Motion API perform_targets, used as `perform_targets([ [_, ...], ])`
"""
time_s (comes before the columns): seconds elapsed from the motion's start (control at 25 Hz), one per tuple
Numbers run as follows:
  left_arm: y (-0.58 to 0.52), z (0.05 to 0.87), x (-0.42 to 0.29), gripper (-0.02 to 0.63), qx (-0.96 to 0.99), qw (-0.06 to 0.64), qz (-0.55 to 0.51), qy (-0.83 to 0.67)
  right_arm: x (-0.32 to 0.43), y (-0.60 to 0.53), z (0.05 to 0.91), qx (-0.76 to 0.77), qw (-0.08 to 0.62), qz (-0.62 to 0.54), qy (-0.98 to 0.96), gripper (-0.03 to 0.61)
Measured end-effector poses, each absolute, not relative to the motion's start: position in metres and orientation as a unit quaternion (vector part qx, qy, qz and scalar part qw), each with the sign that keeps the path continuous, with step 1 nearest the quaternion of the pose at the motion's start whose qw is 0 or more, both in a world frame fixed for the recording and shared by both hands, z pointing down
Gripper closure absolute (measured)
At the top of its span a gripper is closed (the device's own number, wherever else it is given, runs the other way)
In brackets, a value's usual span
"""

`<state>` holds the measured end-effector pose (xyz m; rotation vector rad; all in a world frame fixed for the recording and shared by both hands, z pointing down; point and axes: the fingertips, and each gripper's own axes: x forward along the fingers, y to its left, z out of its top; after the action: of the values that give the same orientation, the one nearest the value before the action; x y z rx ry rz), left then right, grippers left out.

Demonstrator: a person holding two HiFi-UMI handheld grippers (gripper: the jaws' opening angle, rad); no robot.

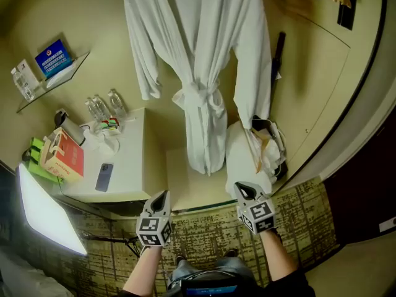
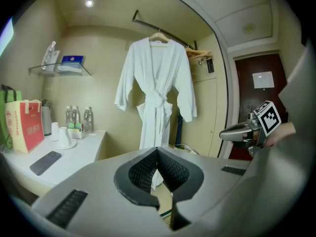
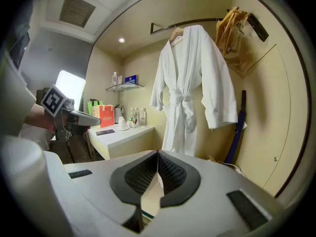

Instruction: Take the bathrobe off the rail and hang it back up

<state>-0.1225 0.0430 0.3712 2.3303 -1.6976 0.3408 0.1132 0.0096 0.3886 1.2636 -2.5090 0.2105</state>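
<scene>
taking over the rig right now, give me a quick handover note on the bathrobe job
Left claw: shut, empty, short of the robe.
Right claw: shut, empty, also short of it.
Bathrobe: on a hanger on the rail, belt tied, ahead of both claws and right of the white counter.
Done: nothing that shows; the robe is untouched.
Left: close in, lift the robe off the rail, then hang it back up.
</scene>
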Motion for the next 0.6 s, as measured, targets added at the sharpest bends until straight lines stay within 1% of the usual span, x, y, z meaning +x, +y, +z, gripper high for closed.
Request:
perform_targets([
  [0.08, 0.039, 0.366, -0.109, 0.612, 0.794, 0.114, 0.114, -0.587, 0.12, 0.0, 0.38, 0.435, 0.151, 0.06, -0.885, 0.552],
  [0.2, 0.033, 0.357, -0.098, 0.612, 0.792, 0.106, 0.117, -0.589, 0.118, -0.017, 0.356, 0.425, 0.139, 0.032, -0.894, 0.528],
  [0.28, 0.023, 0.35, -0.1, 0.612, 0.795, 0.1, 0.119, -0.586, 0.109, -0.033, 0.339, 0.422, 0.132, 0.008, -0.897, 0.504],
  [0.36, 0.004, 0.336, -0.104, 0.612, 0.798, 0.087, 0.113, -0.586, 0.099, -0.052, 0.319, 0.421, 0.123, -0.02, -0.898, 0.499],
  [0.52, -0.051, 0.291, -0.091, 0.612, 0.813, 0.047, 0.083, -0.575, 0.095, -0.097, 0.264, 0.433, 0.125, -0.105, -0.886, 0.457],
  [0.6, -0.082, 0.266, -0.081, 0.612, 0.822, 0.025, 0.067, -0.565, 0.095, -0.12, 0.232, 0.448, 0.125, -0.143, -0.874, 0.407],
])
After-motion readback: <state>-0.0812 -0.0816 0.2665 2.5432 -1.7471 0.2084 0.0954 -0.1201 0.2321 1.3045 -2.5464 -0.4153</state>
